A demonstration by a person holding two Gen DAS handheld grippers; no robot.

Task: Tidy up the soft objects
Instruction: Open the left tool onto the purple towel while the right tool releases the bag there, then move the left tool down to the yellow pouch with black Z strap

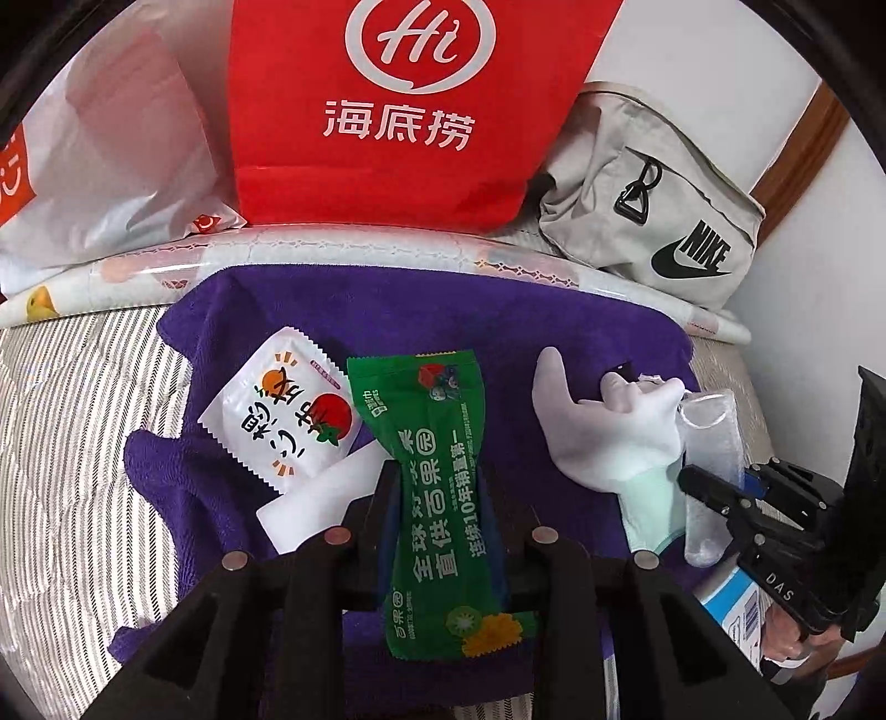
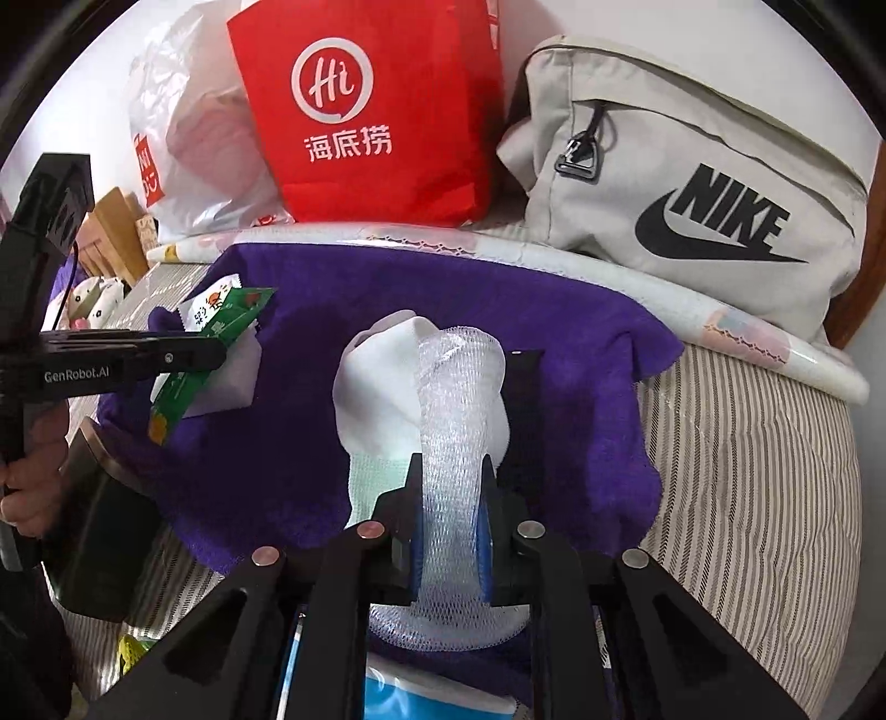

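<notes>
Left wrist view shows the left gripper clamped on a green packet over the purple towel, while the right gripper pinches a foam net sleeve above a white glove.

Bed with striped grey-white sheet; white wall behind. Wooden headboard edge at right. Red Haidilao paper bag, grey Nike bag, white plastic bag against wall.
</notes>
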